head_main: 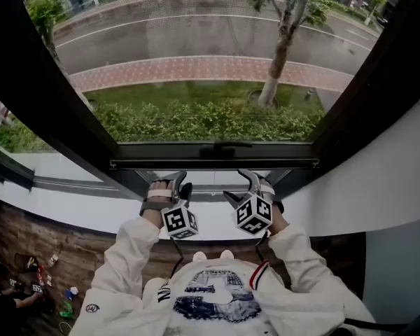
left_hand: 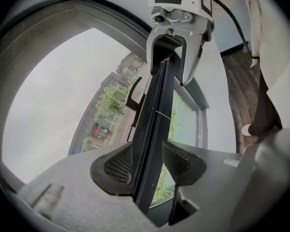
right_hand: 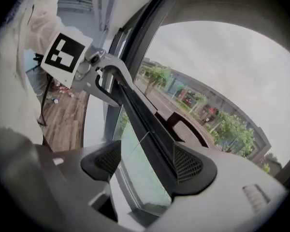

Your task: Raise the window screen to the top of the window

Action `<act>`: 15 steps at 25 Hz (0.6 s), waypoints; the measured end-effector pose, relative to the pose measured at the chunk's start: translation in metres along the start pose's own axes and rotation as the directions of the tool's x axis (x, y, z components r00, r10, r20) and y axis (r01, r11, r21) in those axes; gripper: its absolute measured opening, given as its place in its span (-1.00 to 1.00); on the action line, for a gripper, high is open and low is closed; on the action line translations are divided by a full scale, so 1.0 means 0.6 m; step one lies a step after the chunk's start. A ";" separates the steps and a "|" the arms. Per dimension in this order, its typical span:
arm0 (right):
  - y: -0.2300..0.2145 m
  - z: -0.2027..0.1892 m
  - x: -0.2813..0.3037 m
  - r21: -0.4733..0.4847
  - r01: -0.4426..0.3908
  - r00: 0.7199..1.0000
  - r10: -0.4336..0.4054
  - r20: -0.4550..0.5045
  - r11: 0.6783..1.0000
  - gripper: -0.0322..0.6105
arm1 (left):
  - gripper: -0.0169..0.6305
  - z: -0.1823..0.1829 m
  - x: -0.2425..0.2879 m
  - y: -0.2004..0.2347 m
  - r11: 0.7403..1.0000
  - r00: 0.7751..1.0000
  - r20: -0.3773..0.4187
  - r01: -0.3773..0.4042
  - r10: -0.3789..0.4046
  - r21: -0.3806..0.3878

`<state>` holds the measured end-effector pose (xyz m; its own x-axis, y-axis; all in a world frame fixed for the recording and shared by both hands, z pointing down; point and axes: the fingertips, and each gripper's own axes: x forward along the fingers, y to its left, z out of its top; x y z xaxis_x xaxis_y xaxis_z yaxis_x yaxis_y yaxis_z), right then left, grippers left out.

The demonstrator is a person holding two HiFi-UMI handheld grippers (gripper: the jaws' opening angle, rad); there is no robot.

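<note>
White sleeves (head_main: 136, 257) fill the near edge of the head view, reaching far toward the window. Both hands sit side by side over the pale sill (head_main: 70, 208), the left claw (head_main: 173, 183) and the right claw (head_main: 248, 186) pointing at the window screen's dark bottom bar (head_main: 213, 164). That bar lies low in the frame, just above the sill, with its handle (head_main: 224, 148) in the middle. Beyond the glass are a hedge (head_main: 196, 121), a tree (head_main: 280, 54) and a road (head_main: 196, 30).

From the left gripper view, the left claw (left_hand: 147, 161) stands wide, and the bottom bar (left_hand: 154, 124) runs between its pads; the left pad is right against the bar, the right pad clear of it, so nothing is gripped. Farther along the bar, the right claw (left_hand: 173, 62) straddles it too, past the handle (left_hand: 134, 98).

From the right gripper view, the right claw (right_hand: 147, 161) is also wide, the bottom bar (right_hand: 145, 124) passing close by its right pad with glass showing in the gap beside the left pad. The left claw (right_hand: 106, 81) sits farther along, and the wooden floor (right_hand: 63, 115) shows at the left.
</note>
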<state>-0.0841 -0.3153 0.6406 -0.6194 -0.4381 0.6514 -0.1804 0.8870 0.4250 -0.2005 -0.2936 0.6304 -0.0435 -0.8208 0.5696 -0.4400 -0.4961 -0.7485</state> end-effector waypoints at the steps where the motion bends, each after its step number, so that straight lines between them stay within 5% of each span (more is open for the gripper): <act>1: 0.001 -0.008 0.010 -0.033 -0.005 1.000 0.004 -0.025 0.999 0.13 | -0.33 -0.005 0.009 -0.002 1.000 1.000 -0.018 0.005 -0.004 0.027; 6: 0.009 -0.034 0.046 -0.156 -0.031 0.995 0.016 -0.101 0.987 0.14 | -0.33 -0.028 0.043 -0.012 0.993 0.996 -0.083 0.026 -0.016 0.114; 15: 0.003 -0.057 0.092 -0.237 -0.054 0.981 0.007 -0.193 0.970 0.21 | -0.33 -0.054 0.077 -0.019 0.987 0.988 -0.150 0.053 -0.030 0.151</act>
<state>-0.0926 -0.3429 0.6987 -0.4613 -0.4515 0.7638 0.0393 0.8496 0.5259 -0.2267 -0.3166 0.6762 -0.1639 -0.7540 0.6361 -0.3015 -0.5757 -0.7600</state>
